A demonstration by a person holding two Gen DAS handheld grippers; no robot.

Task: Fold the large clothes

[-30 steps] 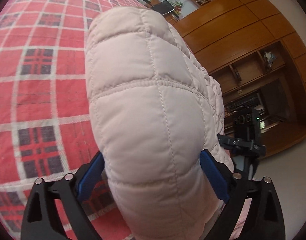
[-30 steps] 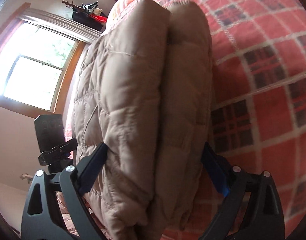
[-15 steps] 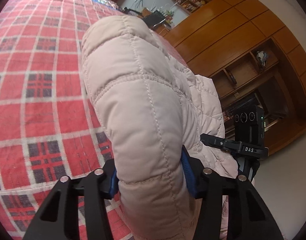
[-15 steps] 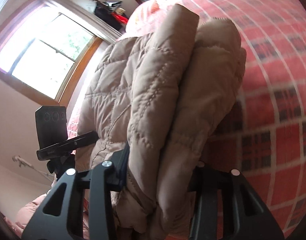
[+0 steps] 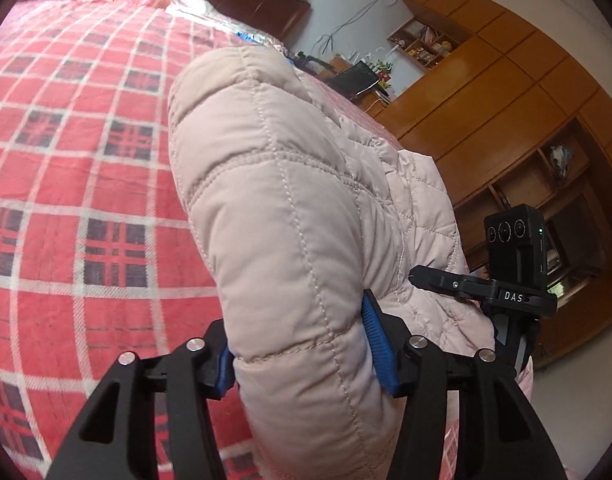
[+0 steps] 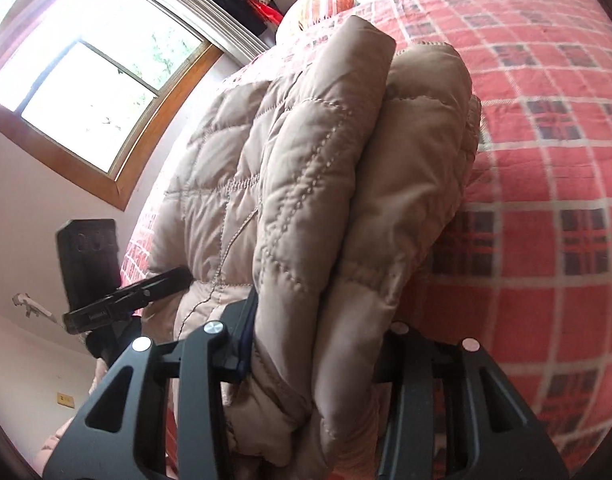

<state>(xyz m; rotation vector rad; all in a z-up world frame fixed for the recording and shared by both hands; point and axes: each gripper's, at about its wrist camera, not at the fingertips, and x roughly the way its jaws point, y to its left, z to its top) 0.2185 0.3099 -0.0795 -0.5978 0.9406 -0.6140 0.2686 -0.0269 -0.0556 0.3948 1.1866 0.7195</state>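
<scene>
Left gripper [image 5: 303, 344]: clamped on a thick quilted fold of the jacket [image 5: 289, 208]; blue pads [image 5: 376, 340] are pressed into the padding on both sides.
Right gripper [image 6: 318, 344]: clamped on a bunch of two stacked folds of the jacket [image 6: 306, 184]; one dark pad [image 6: 247, 332] is seen at the left of the bunch, the other is hidden by fabric.
Jacket: pale, puffy, stitched in squares; it is held between both grippers and is spread from them across the bed [image 5: 73, 168]. In the left view the right gripper [image 5: 514, 276] is seen beyond the jacket's far side, touching it; in the right view the left gripper [image 6: 105, 280] is seen likewise.
Bed: covered by a red plaid sheet; the jacket is laid near the bed's near edge, the far part of the sheet is left bare up to a striped pillow [image 6: 322, 0] at the head.
Surroundings: wooden cabinets [image 5: 506, 92] are seen past the bed's right side, a window [image 6: 93, 76] past its left side.
</scene>
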